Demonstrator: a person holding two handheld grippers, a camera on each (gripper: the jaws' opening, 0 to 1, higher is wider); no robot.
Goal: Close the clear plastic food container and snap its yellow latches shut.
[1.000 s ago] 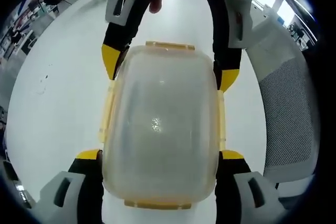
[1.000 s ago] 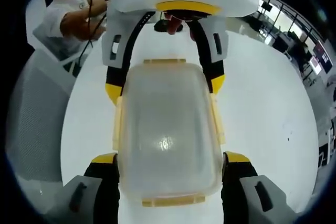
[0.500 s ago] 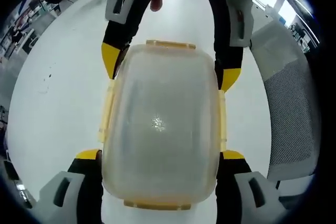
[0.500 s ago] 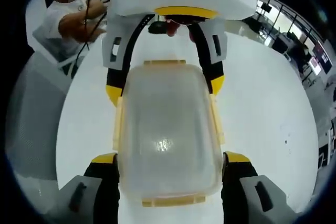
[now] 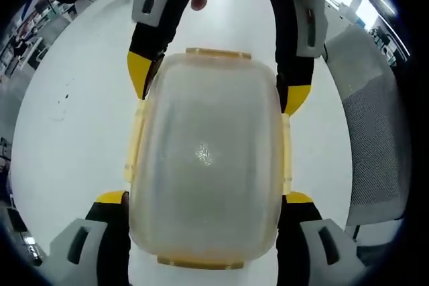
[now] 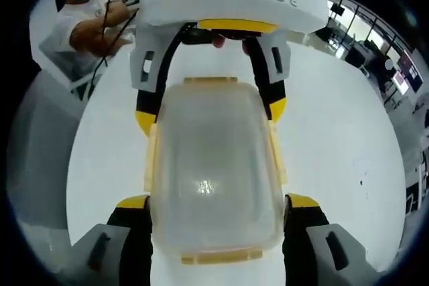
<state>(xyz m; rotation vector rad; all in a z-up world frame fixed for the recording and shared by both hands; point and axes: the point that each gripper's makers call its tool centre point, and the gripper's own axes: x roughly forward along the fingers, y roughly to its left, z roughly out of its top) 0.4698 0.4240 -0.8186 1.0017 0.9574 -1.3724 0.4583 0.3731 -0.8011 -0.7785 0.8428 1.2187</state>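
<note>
The container [image 5: 204,159] is pinched at both ends by left gripper [image 5: 204,195] and right gripper [image 6: 211,199]; uneven squeezing could pop the lid.

Each claw [image 5: 204,199] has grey-and-black arms with yellow tips.

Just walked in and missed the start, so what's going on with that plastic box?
A person holds a clear plastic food container between two handheld grippers, one at each end, above a white table. The left gripper and right gripper each straddle the container with a jaw on either long side. The lid is on. Its yellow latches run along the edges; whether they are snapped is unclear.
</note>
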